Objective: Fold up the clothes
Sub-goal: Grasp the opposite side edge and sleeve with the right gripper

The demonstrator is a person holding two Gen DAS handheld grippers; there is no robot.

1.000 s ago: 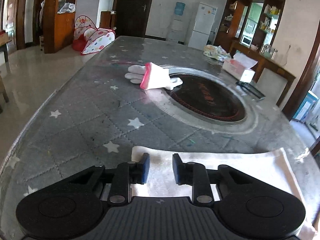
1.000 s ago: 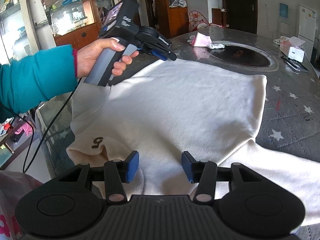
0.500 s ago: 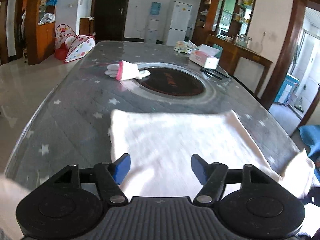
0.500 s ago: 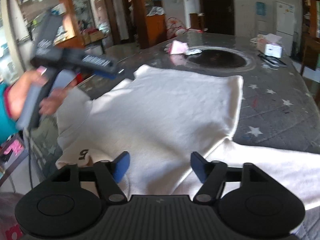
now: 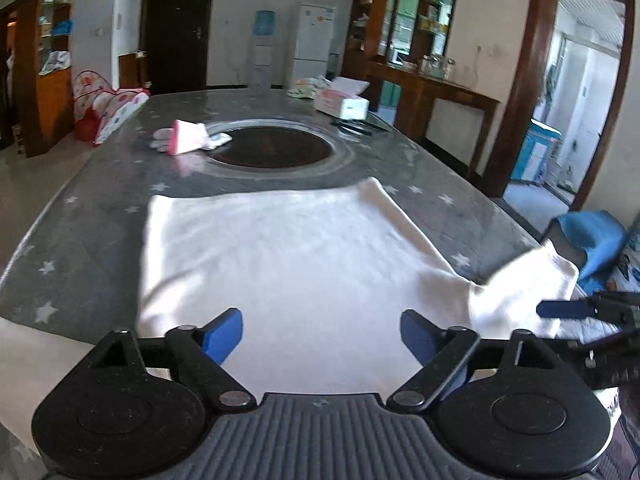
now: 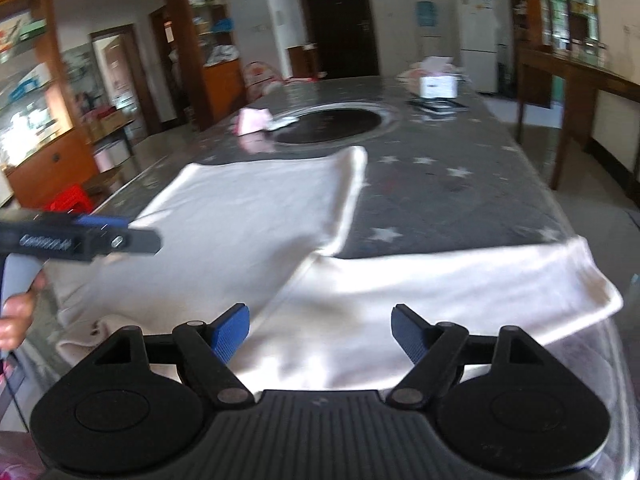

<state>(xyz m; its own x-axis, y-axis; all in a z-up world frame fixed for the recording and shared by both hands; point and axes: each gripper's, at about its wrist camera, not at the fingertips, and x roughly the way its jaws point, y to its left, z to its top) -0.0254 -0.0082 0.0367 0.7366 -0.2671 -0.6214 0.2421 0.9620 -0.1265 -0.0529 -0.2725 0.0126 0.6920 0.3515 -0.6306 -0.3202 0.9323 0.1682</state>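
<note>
Both the left gripper and right gripper hover wide and empty over the white sweatshirt spread flat on the near counter; folding seems unstarted, so next the right sleeve needs grasping.

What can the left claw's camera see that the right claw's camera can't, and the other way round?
Only the left view shows the open doorway on the far right, the blue thing beside the table and the right claw from the side.

Only the right view shows the person's hand with the left claw seen side-on, the red stool and the sleeve end draped over the table corner.

Both show the cream top spread on the starry table, the pink glove, the tissue box and the fridge. Both claws are open.
</note>
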